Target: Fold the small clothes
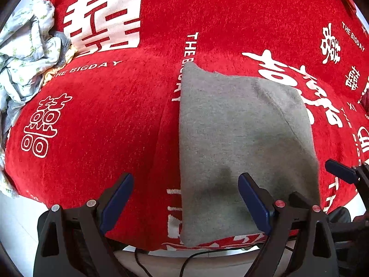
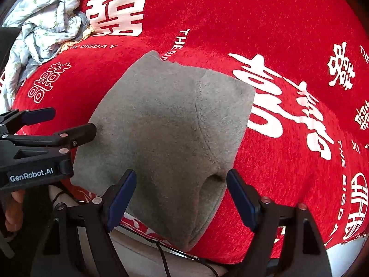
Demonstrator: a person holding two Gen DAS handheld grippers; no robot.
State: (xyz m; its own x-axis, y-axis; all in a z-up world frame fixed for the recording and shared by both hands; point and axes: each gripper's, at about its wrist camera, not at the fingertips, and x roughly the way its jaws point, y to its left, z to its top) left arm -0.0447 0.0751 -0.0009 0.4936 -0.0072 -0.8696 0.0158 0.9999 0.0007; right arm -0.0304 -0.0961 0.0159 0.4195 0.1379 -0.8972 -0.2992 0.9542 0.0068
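Now | grey garment folded, beneath both | left hand-held gripper released | right hand-held gripper released

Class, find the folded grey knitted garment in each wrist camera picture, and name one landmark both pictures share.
Left wrist view: folded grey knitted garment lies right of centre, reaching the near edge.
Right wrist view: it fills the centre.
Shared landmark: the crumpled pale floral cloth pile, upper left on the red printed cover in both.
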